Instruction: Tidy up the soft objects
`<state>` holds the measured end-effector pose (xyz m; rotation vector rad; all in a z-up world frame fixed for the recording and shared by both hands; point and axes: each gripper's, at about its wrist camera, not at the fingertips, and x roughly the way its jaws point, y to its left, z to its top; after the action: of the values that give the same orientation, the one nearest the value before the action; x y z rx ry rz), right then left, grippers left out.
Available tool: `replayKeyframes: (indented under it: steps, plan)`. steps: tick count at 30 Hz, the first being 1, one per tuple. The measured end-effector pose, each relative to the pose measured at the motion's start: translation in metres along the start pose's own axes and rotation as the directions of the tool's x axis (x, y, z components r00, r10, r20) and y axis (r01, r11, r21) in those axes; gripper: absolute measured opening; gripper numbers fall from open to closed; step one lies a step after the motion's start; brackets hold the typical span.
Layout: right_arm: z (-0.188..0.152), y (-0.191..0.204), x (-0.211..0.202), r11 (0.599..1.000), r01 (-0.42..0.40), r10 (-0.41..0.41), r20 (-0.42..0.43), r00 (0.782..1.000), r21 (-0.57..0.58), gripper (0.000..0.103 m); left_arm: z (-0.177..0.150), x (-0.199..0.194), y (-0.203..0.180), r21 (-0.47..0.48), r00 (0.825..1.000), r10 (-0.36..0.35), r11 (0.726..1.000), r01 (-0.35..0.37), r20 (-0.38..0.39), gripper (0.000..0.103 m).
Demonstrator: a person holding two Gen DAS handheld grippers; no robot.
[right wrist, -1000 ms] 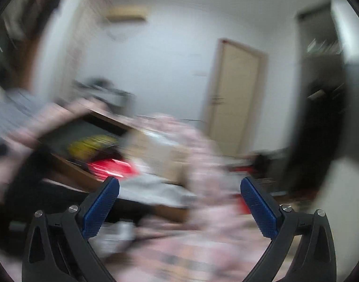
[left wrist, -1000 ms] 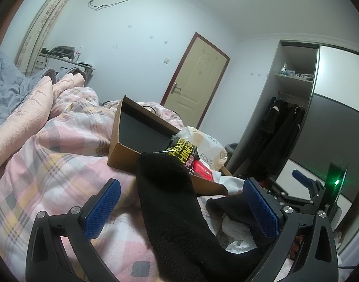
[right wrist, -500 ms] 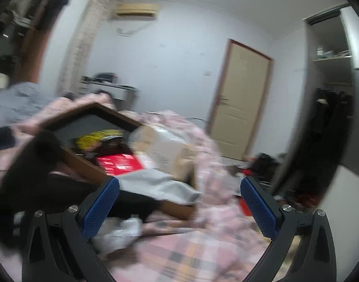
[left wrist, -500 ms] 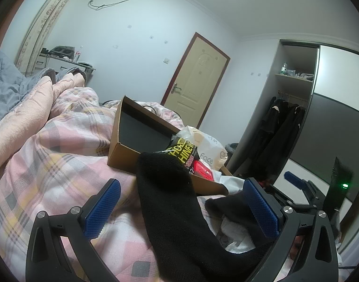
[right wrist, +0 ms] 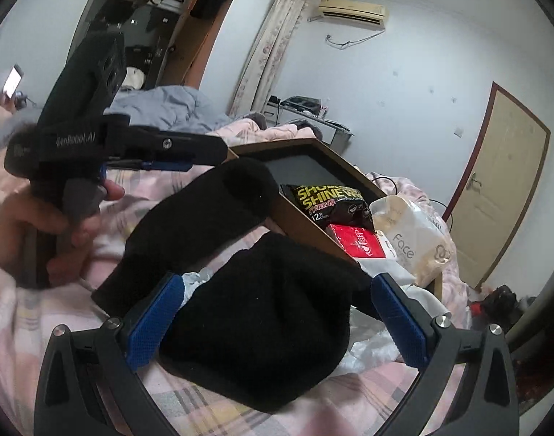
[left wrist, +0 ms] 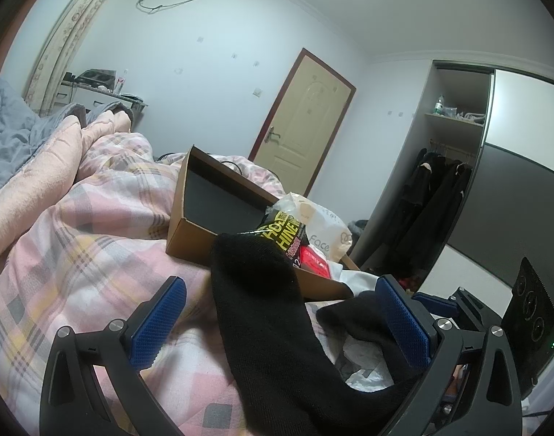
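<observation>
Fingers (right wrist: 151,321) of right gripper (right wrist: 275,321) spread wide around black sock (right wrist: 273,327), cardboard box (right wrist: 313,223) beyond

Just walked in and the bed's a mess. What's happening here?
A person is sorting socks on the plaid quilt with a handheld gripper in each hand. The left gripper is open around one black sock; the right gripper is open over another black sock. Neither is gripped yet. A cardboard box of packets sits behind.

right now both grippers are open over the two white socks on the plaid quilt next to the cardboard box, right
Not quite: the socks are black, as the right wrist view shows. Both the left gripper and right gripper are open over them, on the plaid quilt beside the cardboard box.
</observation>
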<state>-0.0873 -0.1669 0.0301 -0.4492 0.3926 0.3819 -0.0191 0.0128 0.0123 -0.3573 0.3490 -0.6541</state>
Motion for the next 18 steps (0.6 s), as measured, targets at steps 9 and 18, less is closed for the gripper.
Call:
replayKeyframes:
  steps: [9, 18]
  plan:
    - [-0.003, -0.006, 0.012, 1.000, 0.009, -0.009, -0.039, 0.999, 0.000, 0.102, 0.000, 0.000, 0.000, -0.001, 1.000, 0.000, 1.000, 0.000, -0.001, 0.103]
    - [-0.002, -0.006, 0.011, 1.000, 0.017, -0.018, -0.039, 0.999, -0.003, 0.102, 0.001, 0.000, 0.000, -0.001, 1.000, 0.000, 1.000, 0.000, -0.002, 0.103]
